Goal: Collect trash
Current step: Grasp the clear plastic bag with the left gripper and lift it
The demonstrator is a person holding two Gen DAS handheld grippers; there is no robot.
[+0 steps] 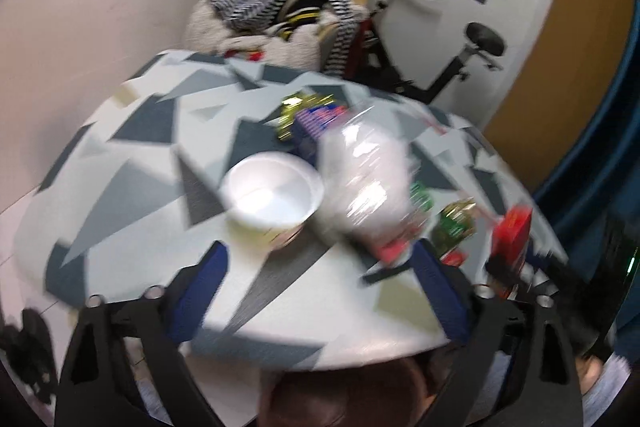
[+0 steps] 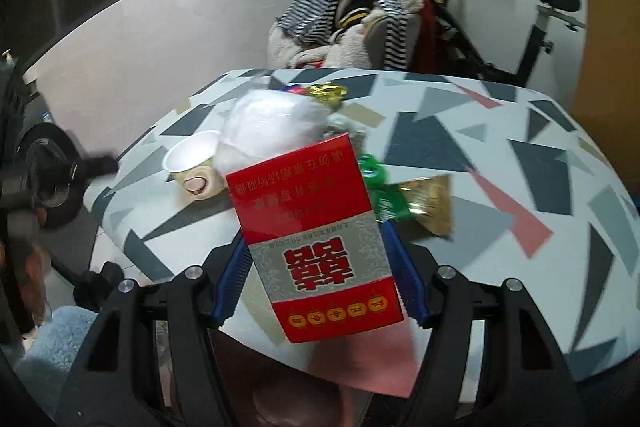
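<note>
On the patterned table (image 1: 132, 187) lies a heap of trash. It holds a white paper cup (image 1: 272, 195), a clear plastic bag with white stuff inside (image 1: 368, 179), a purple box (image 1: 316, 123), and gold wrappers (image 1: 294, 107) and green wrappers (image 1: 456, 227). My left gripper (image 1: 320, 255) is open just short of the cup, with nothing between its blue fingers (image 1: 208, 287). My right gripper (image 2: 314, 235) is shut on a red-and-silver box (image 2: 320, 251), held over the table's near edge. Behind the box I see the cup (image 2: 188, 155), the bag (image 2: 272, 131) and more wrappers (image 2: 424, 199).
Behind the table, a chair piled with striped clothes (image 2: 348, 7) stands against the white wall. An exercise bike (image 2: 540, 23) is to its right. The table's rounded near edge (image 2: 520, 339) runs close under both grippers. A blue rug (image 2: 68, 339) lies on the floor at the left.
</note>
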